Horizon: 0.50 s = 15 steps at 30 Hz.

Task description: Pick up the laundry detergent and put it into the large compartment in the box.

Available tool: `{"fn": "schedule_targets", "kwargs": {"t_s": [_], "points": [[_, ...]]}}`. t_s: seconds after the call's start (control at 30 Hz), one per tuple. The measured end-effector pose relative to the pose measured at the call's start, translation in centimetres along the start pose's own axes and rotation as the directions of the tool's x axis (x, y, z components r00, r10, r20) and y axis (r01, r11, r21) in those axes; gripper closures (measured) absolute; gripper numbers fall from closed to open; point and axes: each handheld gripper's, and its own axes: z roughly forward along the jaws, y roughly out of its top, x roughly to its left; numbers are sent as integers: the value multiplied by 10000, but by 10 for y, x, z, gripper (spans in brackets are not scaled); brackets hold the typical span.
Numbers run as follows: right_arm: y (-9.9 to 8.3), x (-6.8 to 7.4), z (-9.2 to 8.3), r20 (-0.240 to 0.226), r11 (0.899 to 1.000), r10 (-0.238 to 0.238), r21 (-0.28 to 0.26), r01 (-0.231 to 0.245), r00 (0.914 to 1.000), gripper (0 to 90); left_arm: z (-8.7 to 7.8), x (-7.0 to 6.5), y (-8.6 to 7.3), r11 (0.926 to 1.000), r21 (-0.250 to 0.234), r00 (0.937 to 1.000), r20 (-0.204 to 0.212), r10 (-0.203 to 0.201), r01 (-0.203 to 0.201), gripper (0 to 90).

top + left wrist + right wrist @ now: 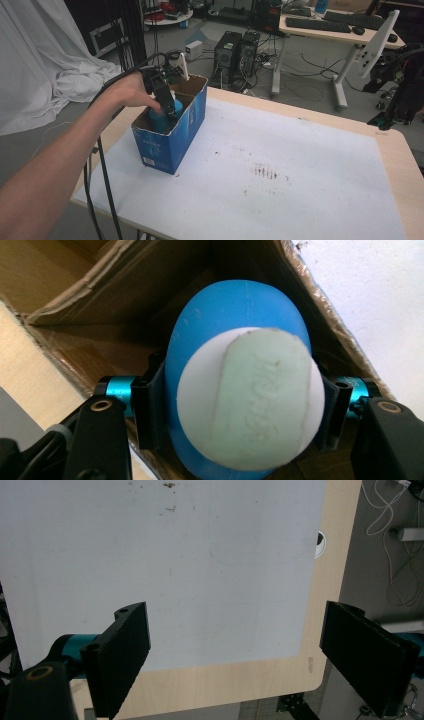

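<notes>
An open blue cardboard box [172,137] stands on the left part of the white mat. Inside it sits a blue bottle [162,119] with a white cap. My left gripper [167,109] reaches down into the box and is shut on that bottle. In the left gripper view the blue bottle [235,315] and its white, pale-green-topped cap [250,400] sit between the jaws, with the box's brown inner wall [125,295] behind. My right gripper [235,655] hangs open over the white mat [165,565] near the table's edge, with nothing between its jaws.
The wooden table [397,150] carries the white mat [280,165], which has a dark stain [265,172] near its middle. Beyond the table stand computer towers [235,52], a desk [345,32] and a white cloth [40,60] at the left.
</notes>
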Motion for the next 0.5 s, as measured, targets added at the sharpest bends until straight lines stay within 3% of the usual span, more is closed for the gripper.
{"fn": "schedule_targets", "kwargs": {"t_s": [0.5], "points": [[1, 0, 0, 17, 10000, -25, -6, 25, 10000, 119, 5, 1, -5, 9995, -112, 9996, -1, 285, -285, 379]]}}
